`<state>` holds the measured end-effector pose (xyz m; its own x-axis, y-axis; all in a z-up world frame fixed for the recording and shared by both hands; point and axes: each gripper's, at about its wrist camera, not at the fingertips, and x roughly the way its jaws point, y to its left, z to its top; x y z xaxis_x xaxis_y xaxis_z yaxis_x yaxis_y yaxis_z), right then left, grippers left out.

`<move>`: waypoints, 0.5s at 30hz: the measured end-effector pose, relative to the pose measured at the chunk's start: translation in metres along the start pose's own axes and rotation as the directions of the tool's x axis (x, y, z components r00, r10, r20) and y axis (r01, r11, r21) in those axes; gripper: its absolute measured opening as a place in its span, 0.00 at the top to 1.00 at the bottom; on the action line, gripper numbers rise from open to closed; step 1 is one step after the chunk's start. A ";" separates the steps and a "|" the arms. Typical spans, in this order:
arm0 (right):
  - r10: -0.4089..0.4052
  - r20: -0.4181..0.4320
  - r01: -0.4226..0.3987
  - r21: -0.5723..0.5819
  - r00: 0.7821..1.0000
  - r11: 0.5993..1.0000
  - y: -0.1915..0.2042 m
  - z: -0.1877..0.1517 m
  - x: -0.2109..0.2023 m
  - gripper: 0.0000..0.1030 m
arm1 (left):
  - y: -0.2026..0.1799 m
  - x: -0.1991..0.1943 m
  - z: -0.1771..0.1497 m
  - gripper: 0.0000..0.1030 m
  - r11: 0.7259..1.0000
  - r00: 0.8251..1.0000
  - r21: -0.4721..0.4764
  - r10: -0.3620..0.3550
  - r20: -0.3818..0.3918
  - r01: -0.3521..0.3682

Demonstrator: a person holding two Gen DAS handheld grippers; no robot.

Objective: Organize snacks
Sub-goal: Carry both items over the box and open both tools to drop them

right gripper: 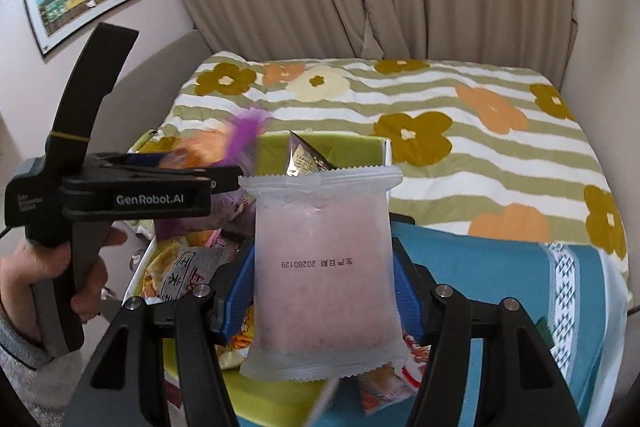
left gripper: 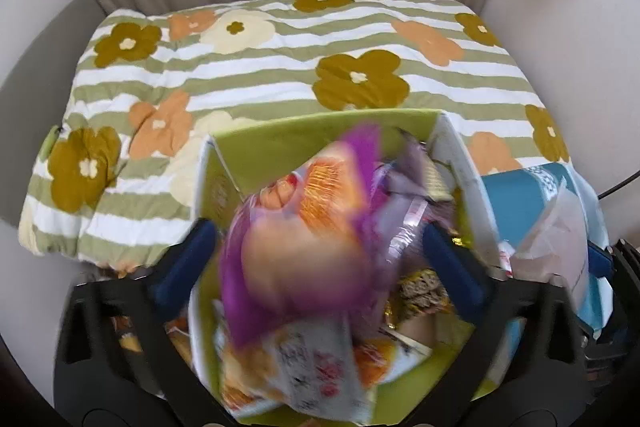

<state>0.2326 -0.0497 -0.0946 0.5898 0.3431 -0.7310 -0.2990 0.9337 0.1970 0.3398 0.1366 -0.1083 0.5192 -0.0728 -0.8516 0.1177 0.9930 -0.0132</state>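
The left gripper [left gripper: 316,251] is seen with jaws spread wide above the green-lined cardboard box [left gripper: 280,143] on the flower-patterned bed quilt [left gripper: 256,75]; a blurred purple-and-orange snack bag [left gripper: 304,227] is caught between them, untouched by the pads. The right gripper [right gripper: 324,291] is clamped on a frosted pink snack packet [right gripper: 324,267], held upright over the same box.

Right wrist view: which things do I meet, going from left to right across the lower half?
Person's hand on the black left gripper → frosted pink snack packet held in the right gripper → folded blue cloth.
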 end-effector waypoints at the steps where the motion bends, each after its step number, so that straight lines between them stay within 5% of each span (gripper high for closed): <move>1: -0.006 -0.006 0.006 0.007 1.000 1.000 0.002 -0.001 0.003 0.44 | 0.004 0.003 0.000 0.00 1.000 1.000 0.003 -0.009 -0.003 0.009; 9: -0.039 -0.044 0.040 0.026 0.998 0.999 0.020 -0.003 0.020 0.44 | 0.034 0.011 -0.030 0.00 0.996 0.995 -0.017 -0.090 -0.043 0.089; 15: -0.044 -0.064 0.045 0.013 0.997 0.999 0.031 -0.003 0.020 0.44 | 0.047 0.000 -0.055 0.00 0.996 0.996 -0.020 -0.082 -0.035 0.082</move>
<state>0.2333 -0.0144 -0.1051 0.5536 0.2944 -0.7790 -0.2622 0.9495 0.1725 0.2987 0.1889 -0.1376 0.4776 -0.1510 -0.8655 0.1425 0.9854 -0.0933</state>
